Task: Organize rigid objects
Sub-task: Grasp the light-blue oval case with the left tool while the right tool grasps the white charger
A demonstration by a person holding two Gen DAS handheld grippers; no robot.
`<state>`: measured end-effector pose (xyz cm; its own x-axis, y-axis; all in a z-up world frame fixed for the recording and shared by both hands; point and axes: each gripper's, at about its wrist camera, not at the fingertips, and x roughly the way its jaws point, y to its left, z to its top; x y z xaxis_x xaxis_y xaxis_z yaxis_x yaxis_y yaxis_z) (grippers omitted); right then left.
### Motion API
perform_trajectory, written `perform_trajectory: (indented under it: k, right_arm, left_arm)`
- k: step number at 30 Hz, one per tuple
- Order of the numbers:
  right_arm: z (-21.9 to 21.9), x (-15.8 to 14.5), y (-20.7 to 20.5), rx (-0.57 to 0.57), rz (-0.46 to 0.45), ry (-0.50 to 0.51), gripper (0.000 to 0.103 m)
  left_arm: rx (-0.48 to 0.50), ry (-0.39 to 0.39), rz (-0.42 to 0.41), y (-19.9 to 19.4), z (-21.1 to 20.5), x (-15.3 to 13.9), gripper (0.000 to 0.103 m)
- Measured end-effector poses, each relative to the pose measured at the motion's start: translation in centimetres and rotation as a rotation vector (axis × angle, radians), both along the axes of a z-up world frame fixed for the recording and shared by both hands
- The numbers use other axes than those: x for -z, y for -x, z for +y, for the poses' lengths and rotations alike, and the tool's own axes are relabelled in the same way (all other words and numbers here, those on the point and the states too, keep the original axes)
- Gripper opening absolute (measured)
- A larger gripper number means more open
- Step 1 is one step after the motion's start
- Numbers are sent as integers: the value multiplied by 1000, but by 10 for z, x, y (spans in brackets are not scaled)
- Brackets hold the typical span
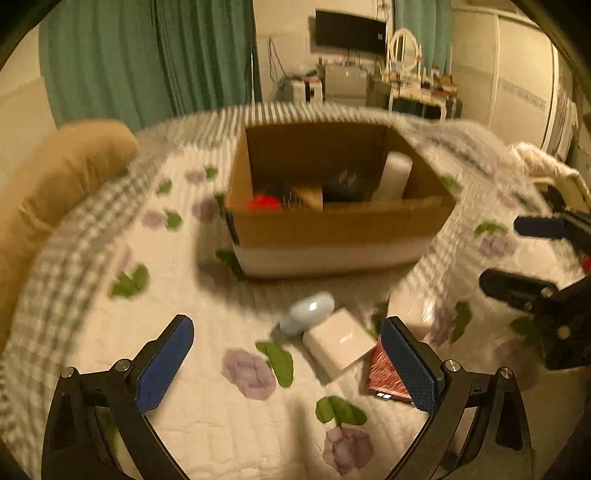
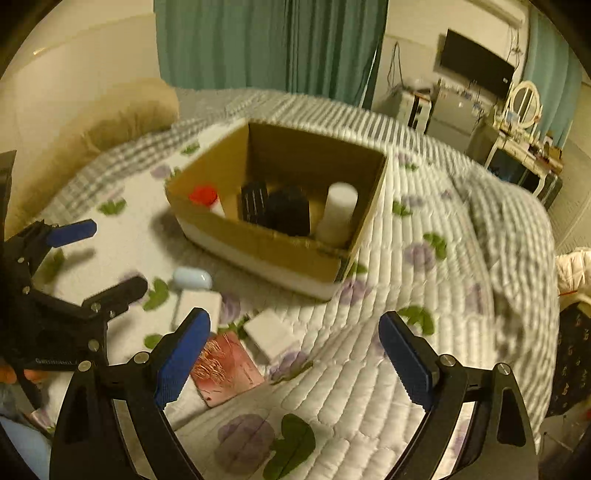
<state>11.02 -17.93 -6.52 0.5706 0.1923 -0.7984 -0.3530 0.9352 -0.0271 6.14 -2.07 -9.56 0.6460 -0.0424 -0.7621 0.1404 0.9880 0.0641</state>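
An open cardboard box stands on the bed and holds a red-capped item, black objects and a white cylinder. On the quilt in front lie a pale blue oval case, a white flat box, a second white box and a red patterned pack. My left gripper is open and empty above them; it also shows in the right wrist view. My right gripper is open and empty; it also shows in the left wrist view.
The bed has a white floral quilt with a grey checked border. A tan pillow lies at the left. Green curtains, a wall TV and a cluttered dresser stand beyond the bed.
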Motion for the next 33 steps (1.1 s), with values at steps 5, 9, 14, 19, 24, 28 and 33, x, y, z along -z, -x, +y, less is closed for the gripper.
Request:
perform_trajectory:
  k: [5, 9, 14, 19, 24, 28, 33]
  right_arm:
    - [-1, 26, -17, 6, 73, 5, 93]
    - [0, 37, -30, 16, 120, 16, 93]
    - [3, 48, -33, 5, 151, 25, 93]
    - [3, 52, -35, 13, 169, 32, 93]
    - [16, 64, -42, -22, 213, 84, 93]
    - [34, 79, -53, -67, 253, 159, 91]
    - [53, 102, -74, -118, 322, 241, 82]
  left_arm:
    - [-12, -6, 68, -18, -2, 28, 101]
    - [-15, -9, 105, -34, -9, 39, 90]
    - [-23, -12, 180, -56, -17, 58, 68]
    - [-1, 4, 188, -65, -22, 61, 47]
    - [28, -17, 166, -58, -27, 54, 46]
    - [17, 9, 123, -42, -19, 35, 46]
    - [8, 32, 101, -29, -4, 20, 46]
